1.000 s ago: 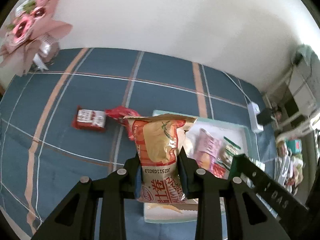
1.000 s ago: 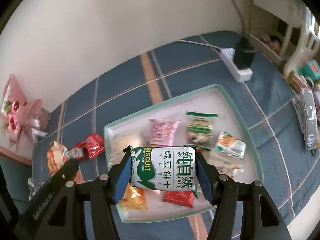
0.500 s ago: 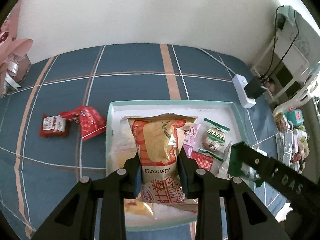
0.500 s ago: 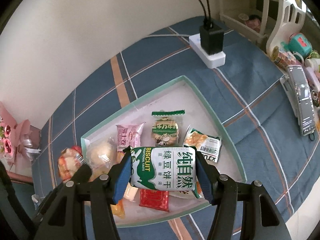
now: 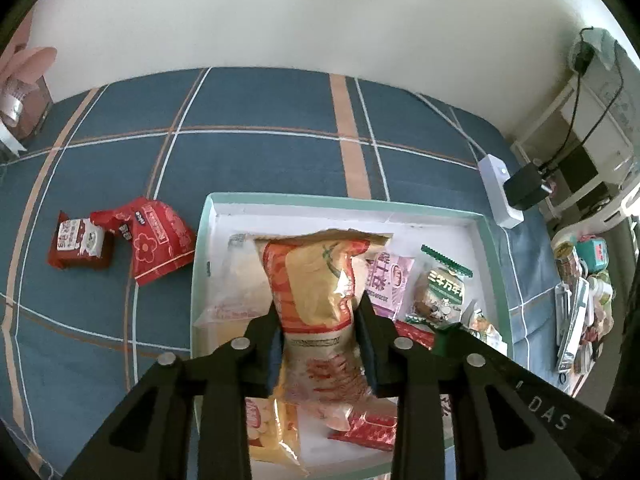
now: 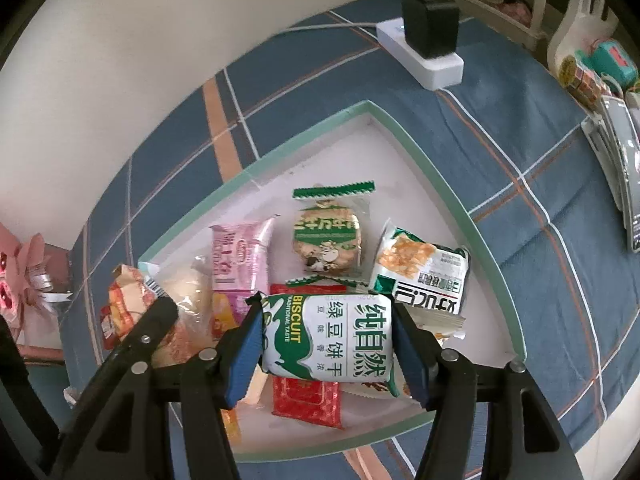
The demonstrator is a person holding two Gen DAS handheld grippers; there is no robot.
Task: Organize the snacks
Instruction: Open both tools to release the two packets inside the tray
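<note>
My left gripper (image 5: 320, 340) has an orange and yellow snack bag (image 5: 320, 280) upright between its pads, just above the left half of the mint-rimmed white tray (image 5: 344, 202). Its jaws are opening, but the pads still touch the bag. My right gripper (image 6: 328, 340) is shut on a green and white biscuit pack (image 6: 332, 340), held crosswise low over the tray (image 6: 440, 184) and its several wrapped snacks. Among these are a pink pack (image 6: 240, 256), a round green pack (image 6: 326, 236) and a red pack (image 6: 308, 400). The left gripper's arm (image 6: 160, 312) shows at the left of the right wrist view.
Two red snack packs (image 5: 160, 240) (image 5: 78, 246) lie on the blue plaid bedspread left of the tray. A white power strip with a black plug (image 6: 424, 52) lies beyond the tray's far right corner. Small clutter (image 5: 580, 300) fills the right edge. A pink bouquet (image 6: 24, 268) stands far left.
Both grippers came down over the tray, the left one swinging right from over the bedspread. The left pads stand slightly wider around the orange bag. The biscuit pack stays gripped.
</note>
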